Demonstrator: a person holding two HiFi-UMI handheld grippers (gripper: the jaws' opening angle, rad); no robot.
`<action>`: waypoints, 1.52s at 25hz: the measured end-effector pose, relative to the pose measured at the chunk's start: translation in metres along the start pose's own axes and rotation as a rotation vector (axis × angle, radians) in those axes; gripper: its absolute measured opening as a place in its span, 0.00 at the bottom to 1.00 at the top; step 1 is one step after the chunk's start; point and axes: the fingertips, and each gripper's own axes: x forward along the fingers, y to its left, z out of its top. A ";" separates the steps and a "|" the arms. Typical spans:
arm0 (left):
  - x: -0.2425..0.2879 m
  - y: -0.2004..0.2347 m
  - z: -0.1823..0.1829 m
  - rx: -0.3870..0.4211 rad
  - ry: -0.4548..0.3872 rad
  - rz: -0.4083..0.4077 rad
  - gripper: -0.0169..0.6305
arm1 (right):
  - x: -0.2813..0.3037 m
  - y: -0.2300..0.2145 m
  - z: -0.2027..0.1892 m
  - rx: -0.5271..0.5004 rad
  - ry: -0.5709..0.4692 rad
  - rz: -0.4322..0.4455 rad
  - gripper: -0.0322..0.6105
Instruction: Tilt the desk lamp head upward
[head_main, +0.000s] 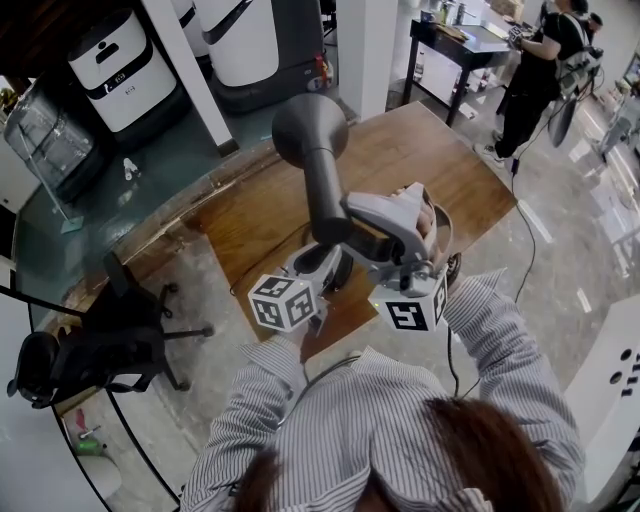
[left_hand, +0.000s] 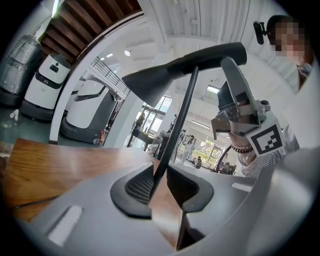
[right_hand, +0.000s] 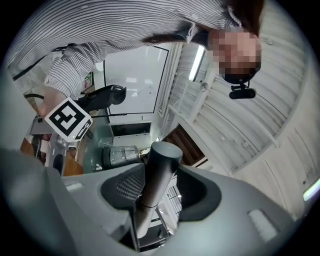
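The dark grey desk lamp head (head_main: 310, 128) stands above the wooden table (head_main: 420, 160), its cone facing up toward the head camera. My right gripper (head_main: 336, 232) is shut on the head's round rear barrel (right_hand: 161, 165), which fills the gap between its pads. In the left gripper view the head (left_hand: 160, 77) runs across the top and the right gripper (left_hand: 234, 67) clamps its rear end. My left gripper (head_main: 330, 265) sits just below, shut on the thin black stem (left_hand: 180, 115) that passes between its pads (left_hand: 137, 187).
A black office chair (head_main: 90, 345) stands on the floor to the left of the table. White machines (head_main: 115, 65) line the back wall. A person (head_main: 535, 70) stands at a dark desk (head_main: 455, 40) at the far right. A cable trails over the floor on the right.
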 end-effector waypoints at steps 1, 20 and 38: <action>0.000 0.000 0.000 -0.001 0.001 -0.001 0.16 | -0.001 0.001 0.000 -0.020 0.000 -0.003 0.34; 0.003 0.001 0.001 0.002 0.018 -0.012 0.16 | -0.016 0.028 -0.004 -0.101 0.001 0.038 0.32; 0.006 -0.001 0.000 0.011 0.031 -0.017 0.15 | -0.026 0.045 -0.011 -0.109 0.040 0.071 0.32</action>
